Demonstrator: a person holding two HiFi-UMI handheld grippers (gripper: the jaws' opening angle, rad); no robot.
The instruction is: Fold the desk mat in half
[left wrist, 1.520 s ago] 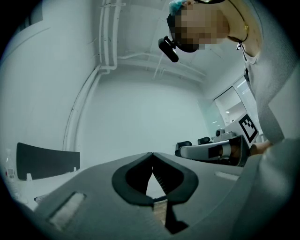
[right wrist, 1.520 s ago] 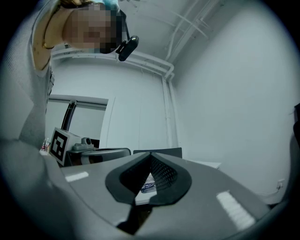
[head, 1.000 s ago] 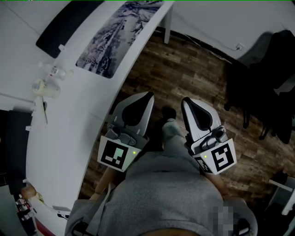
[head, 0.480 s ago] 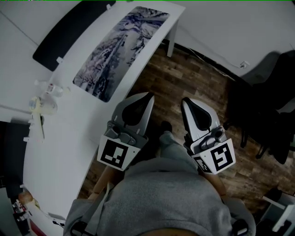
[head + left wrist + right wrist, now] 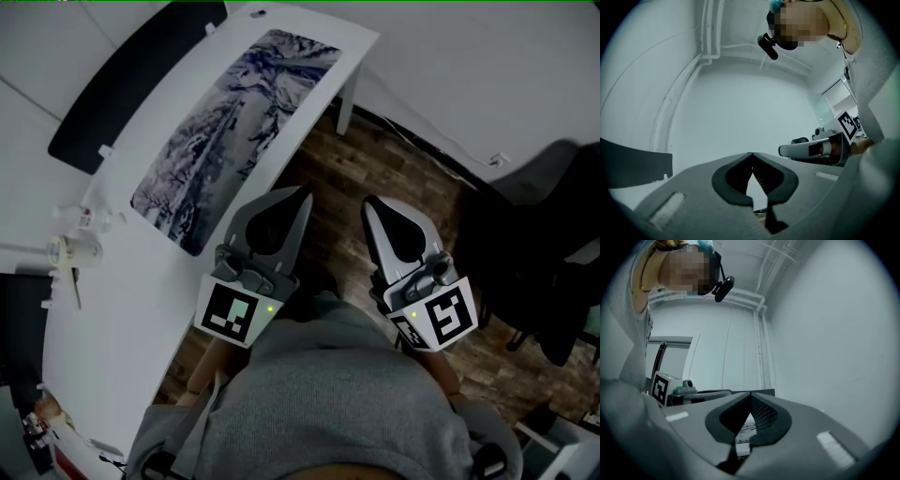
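- The desk mat (image 5: 234, 131) lies flat and unfolded on the white desk (image 5: 122, 309). Its long axis follows the desk's front edge, from near left to far right in the head view.
- Compared with a second ago, more of the mat shows. Both tongs stay at the person's waist.
- The mat is a thin rectangle with a mottled blue-and-white print. The floor (image 5: 375, 169) is wood planks.
- The left tongs (image 5: 305, 192) and right tongs (image 5: 368, 202) are closed tight, empty and not touching the mat.
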